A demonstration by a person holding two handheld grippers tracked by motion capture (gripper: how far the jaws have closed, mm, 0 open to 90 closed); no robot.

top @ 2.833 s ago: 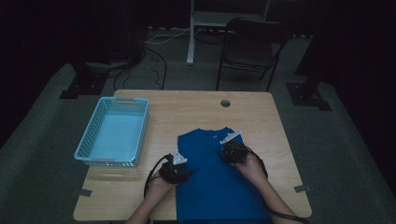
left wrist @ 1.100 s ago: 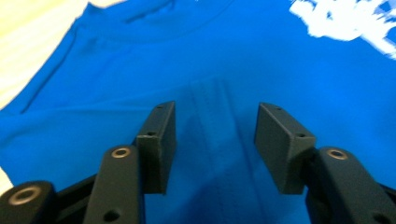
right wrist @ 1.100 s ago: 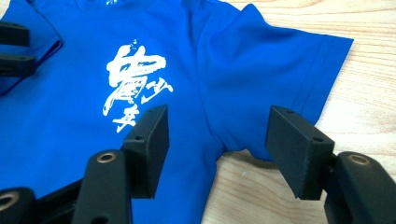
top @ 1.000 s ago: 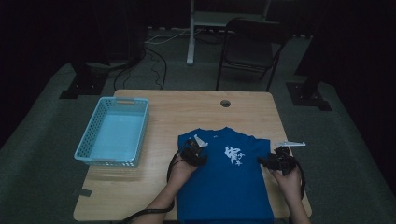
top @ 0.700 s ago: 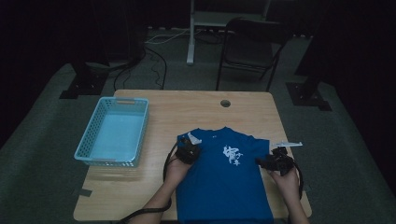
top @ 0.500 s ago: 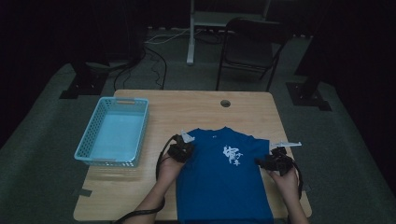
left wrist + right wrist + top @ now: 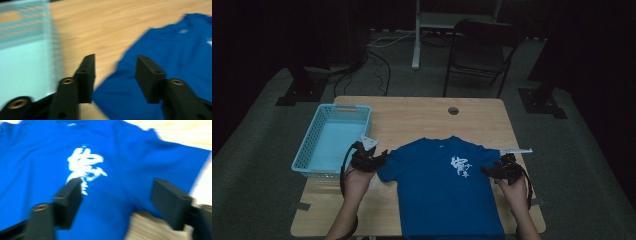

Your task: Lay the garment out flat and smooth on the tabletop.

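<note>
A blue T-shirt with a white print lies flat on the wooden table, both sleeves spread out. My left gripper rests at the tip of the shirt's left sleeve, open; in the left gripper view the jaws stand apart around my left gripper and the sleeve edge lies under them. My right gripper sits at the right sleeve, open wide. In the right gripper view my right gripper hovers over the sleeve and the print.
A light blue plastic basket stands on the table's left side, close to my left hand. A round hole marks the table's far edge. A folding chair and cables lie on the floor beyond.
The shirt's sleeves have been spread outward and the print has come into view. My left gripper moved left with the left sleeve; the right gripper went out to the right sleeve and stayed.
</note>
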